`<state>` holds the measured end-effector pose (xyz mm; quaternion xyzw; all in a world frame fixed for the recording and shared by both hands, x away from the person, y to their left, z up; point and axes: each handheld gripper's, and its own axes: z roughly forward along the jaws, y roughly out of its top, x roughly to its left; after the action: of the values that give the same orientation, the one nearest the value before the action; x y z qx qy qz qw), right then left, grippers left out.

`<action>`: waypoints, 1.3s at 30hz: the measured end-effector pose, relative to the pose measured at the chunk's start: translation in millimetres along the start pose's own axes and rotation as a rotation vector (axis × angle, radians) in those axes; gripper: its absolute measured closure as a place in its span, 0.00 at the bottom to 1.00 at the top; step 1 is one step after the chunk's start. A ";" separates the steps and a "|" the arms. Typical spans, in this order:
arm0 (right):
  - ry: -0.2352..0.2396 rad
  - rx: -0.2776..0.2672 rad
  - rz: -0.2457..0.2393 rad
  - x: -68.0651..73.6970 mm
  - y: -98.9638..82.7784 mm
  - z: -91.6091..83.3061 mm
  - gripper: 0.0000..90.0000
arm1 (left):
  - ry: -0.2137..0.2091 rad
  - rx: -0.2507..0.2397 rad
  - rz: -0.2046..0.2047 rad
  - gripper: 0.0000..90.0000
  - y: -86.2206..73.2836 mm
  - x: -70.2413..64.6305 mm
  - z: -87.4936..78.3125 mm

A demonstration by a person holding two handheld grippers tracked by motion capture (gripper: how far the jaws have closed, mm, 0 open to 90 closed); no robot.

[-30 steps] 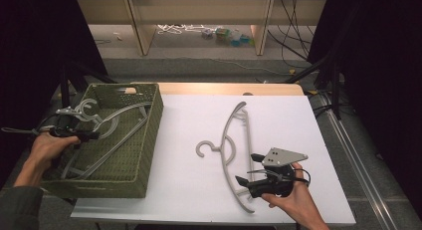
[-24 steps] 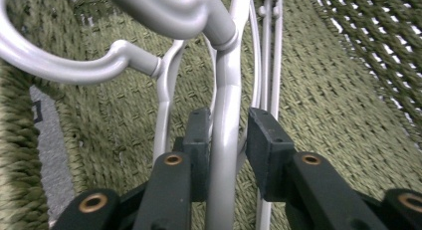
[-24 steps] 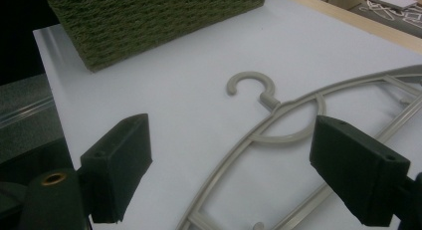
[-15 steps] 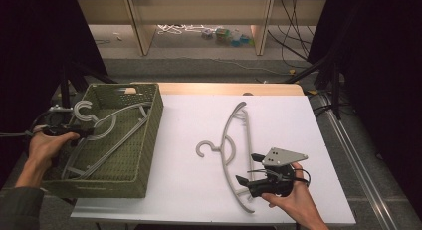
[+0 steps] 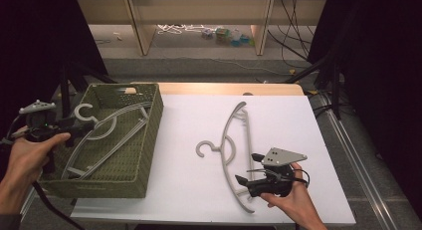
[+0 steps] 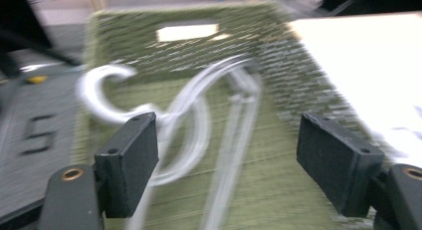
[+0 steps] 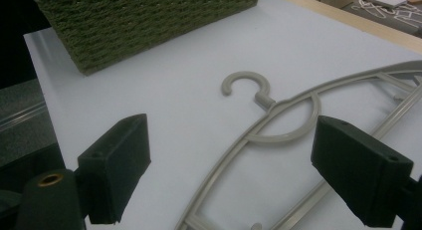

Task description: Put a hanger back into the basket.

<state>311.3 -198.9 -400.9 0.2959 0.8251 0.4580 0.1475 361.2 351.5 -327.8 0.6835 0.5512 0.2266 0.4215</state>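
Basket (image 5: pixel 149 140) holds one hanger (image 5: pixel 112 128), hook over rim.

My table (image 5: pixel 189 140) is bright white under light from above, but the room around it is dark. At twelve o'clock a shelf (image 5: pixel 199 11) glows. My left gripper view is smeared with blur. My right gripper view is sharp.

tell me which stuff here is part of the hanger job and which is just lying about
Part of the job:
- hanger in the basket
- green basket
- hanger on the table
- left gripper, jaws just opened, nothing between them
- right gripper, open by that hanger

Lying about:
- white cables on the floor
- small coloured things beside them
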 end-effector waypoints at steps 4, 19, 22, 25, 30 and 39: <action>0.003 0.000 0.003 0.6 -0.6 1.5 0.18 | -0.089 -0.044 0.034 0.23 -5.8 -36.4 -7.1; 0.006 -0.024 0.028 -1.6 -2.6 2.5 0.18 | -0.291 -0.217 0.046 0.22 -52.3 -113.9 10.3; 0.011 -0.020 0.031 -1.4 -3.0 3.1 0.18 | -0.308 -0.204 0.073 0.22 -60.9 -124.2 14.8; 0.014 -0.014 0.030 -1.4 -4.1 4.0 0.18 | -0.323 -0.205 0.075 0.22 -68.0 -131.1 18.7; 0.009 -0.012 0.034 -1.5 -5.2 5.6 0.18 | -0.336 -0.205 0.127 0.22 -80.6 -142.9 25.1; 0.022 0.006 0.023 0.3 -6.3 9.4 0.18 | -0.385 -0.200 0.181 0.19 -94.7 -162.9 29.0</action>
<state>313.7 -195.0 -411.3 0.3010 0.8246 0.4603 0.1324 283.2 191.6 -396.5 0.7154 0.3719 0.1823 0.5627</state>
